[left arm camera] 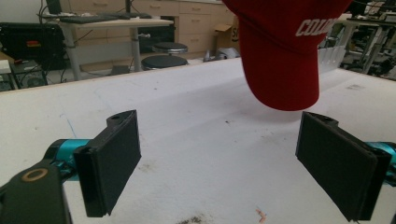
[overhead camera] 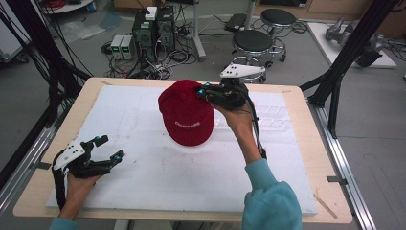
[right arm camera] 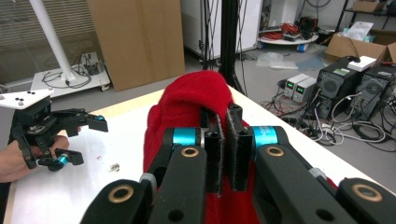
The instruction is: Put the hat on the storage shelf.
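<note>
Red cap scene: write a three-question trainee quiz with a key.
1. True or false: the right gripper is shut on the red cap.
2. The left gripper is: A open, nothing between its pads; B shut on the cap; C shut on a cable.
3. Fill in: in the left gripper view, the cap's brim hangs ____ the white table cover.

Key: 1 true; 2 A; 3 above.

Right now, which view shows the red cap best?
The high view: the whole red cap hangs from the right gripper, clamped shut on its crown. The left gripper view catches its brim and lettering; the right gripper view, bunched fabric.
</note>
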Motion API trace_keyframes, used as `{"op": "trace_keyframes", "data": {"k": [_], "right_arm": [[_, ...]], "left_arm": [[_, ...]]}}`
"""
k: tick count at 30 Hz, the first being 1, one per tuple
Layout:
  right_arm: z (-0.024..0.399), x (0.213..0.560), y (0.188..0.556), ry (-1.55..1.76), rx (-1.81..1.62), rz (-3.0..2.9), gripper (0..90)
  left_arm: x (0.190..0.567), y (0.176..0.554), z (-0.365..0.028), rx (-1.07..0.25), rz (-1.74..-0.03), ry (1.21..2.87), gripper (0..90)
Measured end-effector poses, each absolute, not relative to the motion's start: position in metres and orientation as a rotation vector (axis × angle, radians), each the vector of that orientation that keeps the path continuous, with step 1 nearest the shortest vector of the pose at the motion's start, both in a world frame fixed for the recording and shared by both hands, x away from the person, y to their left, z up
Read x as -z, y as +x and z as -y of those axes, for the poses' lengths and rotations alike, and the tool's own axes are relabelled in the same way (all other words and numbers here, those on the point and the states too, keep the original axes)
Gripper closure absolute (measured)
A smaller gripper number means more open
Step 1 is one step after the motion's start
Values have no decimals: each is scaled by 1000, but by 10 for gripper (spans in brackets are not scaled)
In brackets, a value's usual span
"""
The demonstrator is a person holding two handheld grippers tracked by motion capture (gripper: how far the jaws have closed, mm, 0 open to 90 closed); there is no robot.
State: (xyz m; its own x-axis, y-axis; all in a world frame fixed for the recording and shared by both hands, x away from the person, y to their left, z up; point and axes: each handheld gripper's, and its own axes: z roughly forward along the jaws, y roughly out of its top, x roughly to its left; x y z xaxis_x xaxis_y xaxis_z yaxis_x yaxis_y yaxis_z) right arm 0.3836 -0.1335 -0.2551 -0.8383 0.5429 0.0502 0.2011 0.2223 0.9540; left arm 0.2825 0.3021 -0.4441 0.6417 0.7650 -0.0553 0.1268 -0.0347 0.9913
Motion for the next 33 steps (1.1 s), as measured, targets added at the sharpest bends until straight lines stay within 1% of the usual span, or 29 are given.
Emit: {"op": "trace_keyframes", "data": {"k": [6, 19, 28, 33], "right_arm": [[134, 257, 372, 743, -1637, -2208, 873], [135, 259, 348, 775, -1622, -2215, 873], [130, 274, 341, 821, -1611, -2228, 873], [129, 274, 339, 829, -1617, -2218, 873]], "left_arm": [[439, 281, -297, -587, -751, 1550, 142], [415, 274, -268, -530, -675, 1581, 142], [393, 270, -245, -507, -606, 1600, 142], [380, 270, -232, -482, -596, 1617, 141]]}}
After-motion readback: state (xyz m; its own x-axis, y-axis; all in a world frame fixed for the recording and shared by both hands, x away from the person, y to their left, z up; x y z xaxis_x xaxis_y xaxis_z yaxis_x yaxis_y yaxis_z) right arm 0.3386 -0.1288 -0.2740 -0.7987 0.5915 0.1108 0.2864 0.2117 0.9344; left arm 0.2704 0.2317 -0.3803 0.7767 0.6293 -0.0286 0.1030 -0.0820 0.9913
